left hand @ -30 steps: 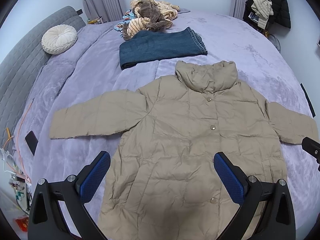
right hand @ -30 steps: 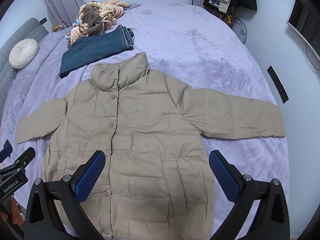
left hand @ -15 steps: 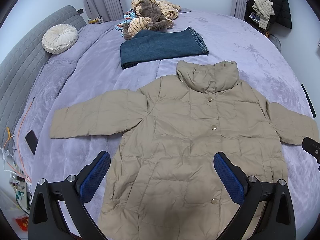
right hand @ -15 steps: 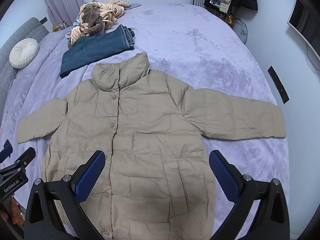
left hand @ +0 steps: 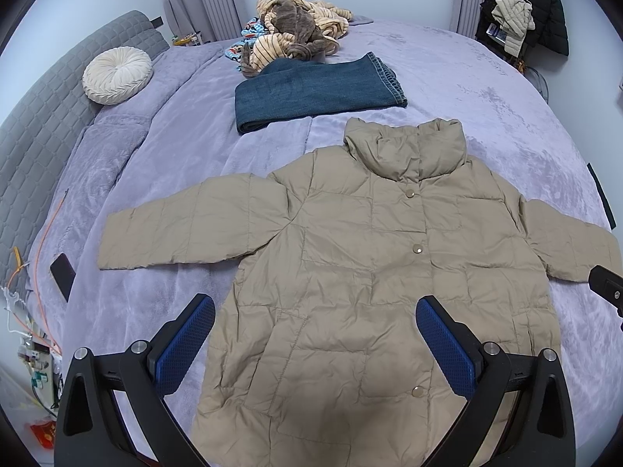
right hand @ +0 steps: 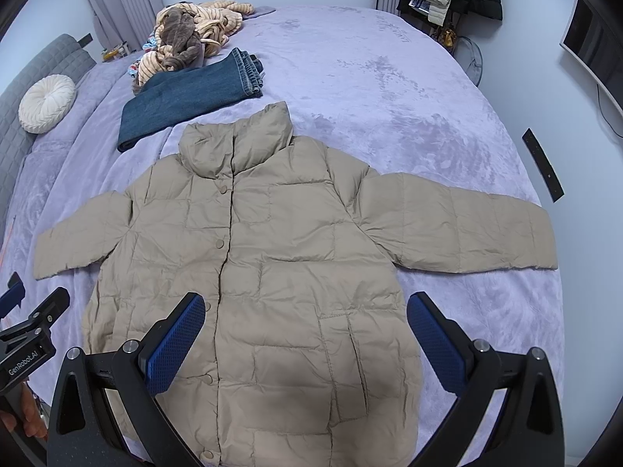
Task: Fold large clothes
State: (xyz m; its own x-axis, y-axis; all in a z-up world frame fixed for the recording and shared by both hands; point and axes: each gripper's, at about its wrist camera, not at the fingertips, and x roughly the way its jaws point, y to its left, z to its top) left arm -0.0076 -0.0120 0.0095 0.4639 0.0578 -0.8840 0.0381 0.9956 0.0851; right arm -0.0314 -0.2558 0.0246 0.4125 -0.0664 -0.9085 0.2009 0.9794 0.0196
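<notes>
With my left gripper (left hand: 315, 344) and right gripper (right hand: 305, 340) both spread wide above the hem of the tan puffer jacket (right hand: 264, 264) lying flat on the bed (right hand: 409, 89), I risk pinching only its slippery top layer.

A tan puffer jacket (left hand: 373, 272) lay flat, front up, sleeves spread, on the lilac bed (left hand: 486, 89). The left hand-held gripper (left hand: 315, 344) hovered over its hem, blue pads wide apart. Folded jeans (left hand: 311, 91) lay beyond the collar, a round cushion (left hand: 117, 76) far left.
</notes>
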